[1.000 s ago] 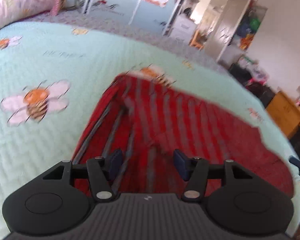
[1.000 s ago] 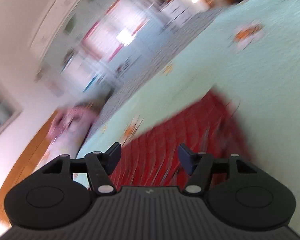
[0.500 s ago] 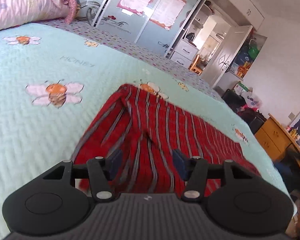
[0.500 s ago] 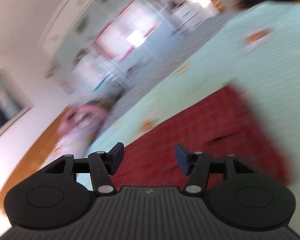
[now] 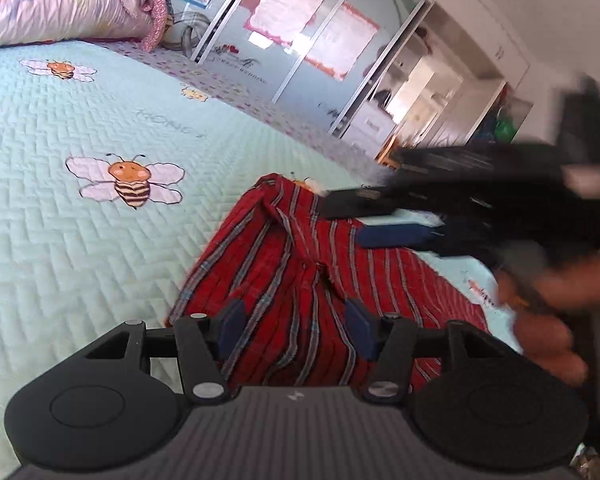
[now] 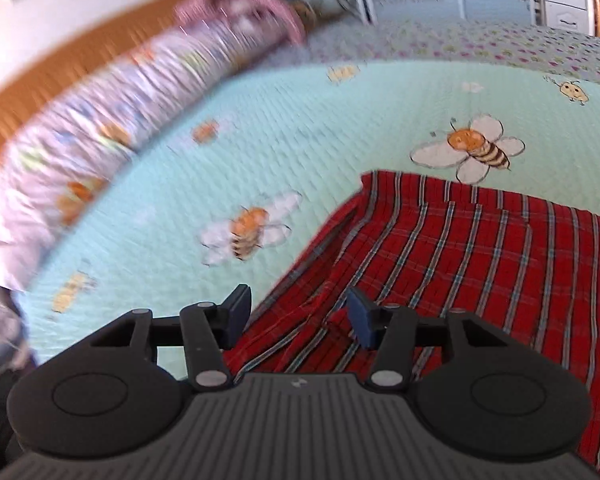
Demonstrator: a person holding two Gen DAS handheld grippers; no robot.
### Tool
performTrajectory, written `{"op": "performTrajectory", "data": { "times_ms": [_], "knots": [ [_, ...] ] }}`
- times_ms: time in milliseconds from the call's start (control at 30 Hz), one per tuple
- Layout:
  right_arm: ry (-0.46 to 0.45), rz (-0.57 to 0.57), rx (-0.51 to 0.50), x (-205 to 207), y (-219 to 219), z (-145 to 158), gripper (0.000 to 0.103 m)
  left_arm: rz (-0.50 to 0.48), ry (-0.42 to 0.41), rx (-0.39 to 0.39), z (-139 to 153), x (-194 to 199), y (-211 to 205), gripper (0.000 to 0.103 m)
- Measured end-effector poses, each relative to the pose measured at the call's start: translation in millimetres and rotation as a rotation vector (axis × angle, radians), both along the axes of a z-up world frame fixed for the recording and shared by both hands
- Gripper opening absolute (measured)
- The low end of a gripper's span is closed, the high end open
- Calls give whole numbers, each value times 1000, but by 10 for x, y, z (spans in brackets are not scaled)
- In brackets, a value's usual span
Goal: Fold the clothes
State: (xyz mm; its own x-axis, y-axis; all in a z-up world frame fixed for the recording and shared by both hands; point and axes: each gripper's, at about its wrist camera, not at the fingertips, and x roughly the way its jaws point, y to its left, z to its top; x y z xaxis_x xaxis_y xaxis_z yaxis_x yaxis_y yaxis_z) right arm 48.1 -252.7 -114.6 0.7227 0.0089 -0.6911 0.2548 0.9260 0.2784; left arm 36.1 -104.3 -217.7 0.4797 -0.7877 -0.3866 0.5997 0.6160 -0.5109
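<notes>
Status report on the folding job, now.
Left gripper open above the red plaid garment. Right gripper open, jaws just closing some, nothing gripped. Garment flat on the bee quilt. Nothing in the way.

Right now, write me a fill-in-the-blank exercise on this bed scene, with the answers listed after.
1. The plaid garment on the bed is mostly ____.
2. The insects printed on the light green quilt are ____.
3. The jaws of the left hand-held gripper stand ____, with nothing clamped between them.
4. The rolled bedding lies at the bed's ____ end, beyond the garment.

Answers: red; bees; open; far
</notes>
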Motion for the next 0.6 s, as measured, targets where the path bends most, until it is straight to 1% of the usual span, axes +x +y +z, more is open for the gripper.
{"op": "performTrajectory", "data": {
  "times_ms": [67,133,167,200,267,300,333,367,400,433,467,533,567,600],
  "knots": [
    [65,-17,-61,334,54,-121,55,7,-23,-2,-49,-65,19,57],
    [133,-22,-132,657,90,-291,41,3,-28,-11,-73,-66,47,57],
    [179,-28,-155,764,96,-411,21,-1,-25,-18,-80,-49,64,57],
    [221,-36,-175,865,99,-524,5,-1,-24,-23,-87,-31,83,57],
    [202,-97,-110,882,19,-554,1,4,-24,-29,-100,11,124,57],
    [189,-126,-77,889,-20,-564,1,6,-25,-32,-102,33,148,57],
    [135,-130,-41,859,-26,-489,0,9,-24,-38,-101,53,174,57],
    [63,-114,-10,802,-1,-359,0,12,-21,-46,-98,71,203,57],
    [-11,-77,43,744,20,-244,0,16,-16,-55,-99,90,228,58],
    [-37,-60,64,724,39,-185,0,19,-10,-63,-104,111,249,58],
    [-12,-59,43,739,66,-179,0,19,-5,-72,-106,129,265,58],
    [64,-115,7,740,26,-280,1,6,-2,-86,-95,119,291,58],
    [100,-142,-11,736,8,-327,8,-7,-5,-93,-88,96,302,58],
    [107,-152,-21,673,27,-327,17,-25,-8,-94,-83,68,296,58]
  ]
}}
